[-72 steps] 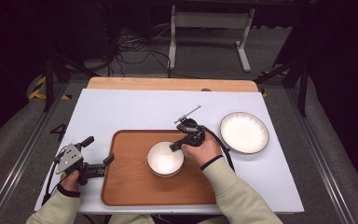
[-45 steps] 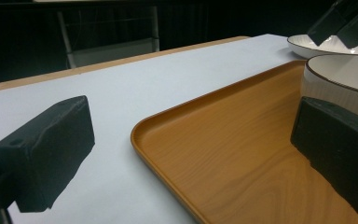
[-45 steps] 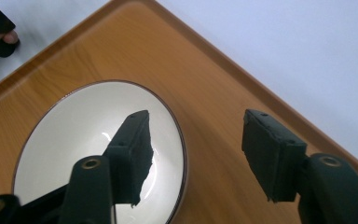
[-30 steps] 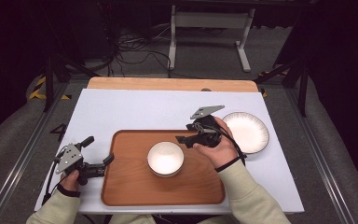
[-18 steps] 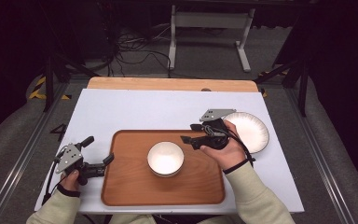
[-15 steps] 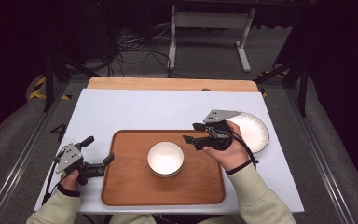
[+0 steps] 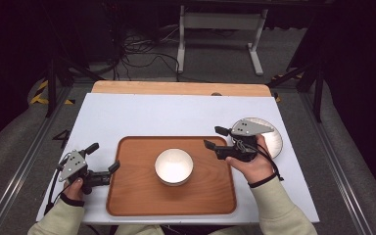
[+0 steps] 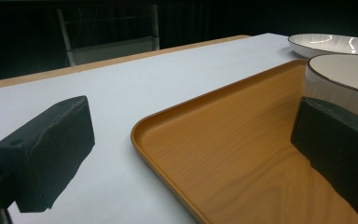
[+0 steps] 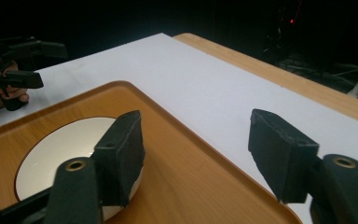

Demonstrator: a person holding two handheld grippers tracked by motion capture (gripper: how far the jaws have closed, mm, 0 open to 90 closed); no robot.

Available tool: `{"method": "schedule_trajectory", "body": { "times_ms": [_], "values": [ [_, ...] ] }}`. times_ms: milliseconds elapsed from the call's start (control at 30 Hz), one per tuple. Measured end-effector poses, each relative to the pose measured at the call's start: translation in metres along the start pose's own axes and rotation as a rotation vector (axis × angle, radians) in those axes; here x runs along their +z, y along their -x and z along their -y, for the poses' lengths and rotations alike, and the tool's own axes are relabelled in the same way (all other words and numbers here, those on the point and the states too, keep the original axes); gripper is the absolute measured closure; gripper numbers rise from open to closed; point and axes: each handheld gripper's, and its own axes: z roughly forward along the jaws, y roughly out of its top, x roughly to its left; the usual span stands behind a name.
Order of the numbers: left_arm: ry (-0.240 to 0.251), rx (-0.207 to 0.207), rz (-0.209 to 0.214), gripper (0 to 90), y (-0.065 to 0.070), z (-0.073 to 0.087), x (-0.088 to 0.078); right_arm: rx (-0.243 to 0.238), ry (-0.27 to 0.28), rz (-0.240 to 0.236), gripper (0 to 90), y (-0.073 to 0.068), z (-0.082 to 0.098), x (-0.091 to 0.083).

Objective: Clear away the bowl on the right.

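**A:** Where is the plate [image 7: 275,142] right now?

**B:** It lies flat on the white table [image 7: 152,112], just beside the right edge of the tray [image 7: 127,196], with my right hand partly over its near-left side. I judge it to be the next thing to go onto the tray.

**A:** And your right gripper [image 7: 212,137]?

**B:** Its jaws are apart and have just been opening. Nothing sits between them, and they point left, over the tray's right corner and away from the plate.

**A:** So how would you take the plate well?

**B:** I think I should draw the hand back off the plate and turn the jaws toward its rim. Then I can come in low, with one pad under the lip and one on top, and close only once the rim is well in. A shallow rim probably slips easily, so I would lift it level and slowly.

**A:** Is there room on the tray?

**B:** The bowl [image 7: 174,166] stands at its middle, so the bare wood to the bowl's right looks the safest place.

**A:** And the left gripper [image 7: 104,156]?

**B:** It is also spread wide and holds nothing, at the tray's left edge.
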Motion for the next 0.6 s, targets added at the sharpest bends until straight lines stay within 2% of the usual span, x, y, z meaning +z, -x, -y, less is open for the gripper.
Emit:
{"method": "schedule_trajectory", "body": {
  "times_ms": [167, 267, 433, 600],
  "values": [
    [0.0, -0.001, -0.001, 0.2, 0.0, 0.0, 0.0, -0.012, 0.024, 0.017, 31.5, 0.002, 0.006, -0.007],
    [0.0, -0.001, -0.001, 0.2, 0.0, 0.0, 0.0, -0.024, 0.046, 0.038, 25.1, 0.004, 0.01, -0.013],
    [-0.001, -0.001, -0.001, 0.2, 0.0, 0.0, 0.0, -0.001, 0.095, 0.043, 19.7, 0.007, 0.015, -0.022],
    [0.0, -0.001, -0.002, 0.2, 0.0, 0.0, 0.0, 0.032, 0.143, 0.07, 12.7, 0.011, 0.024, -0.032]
  ]
}}
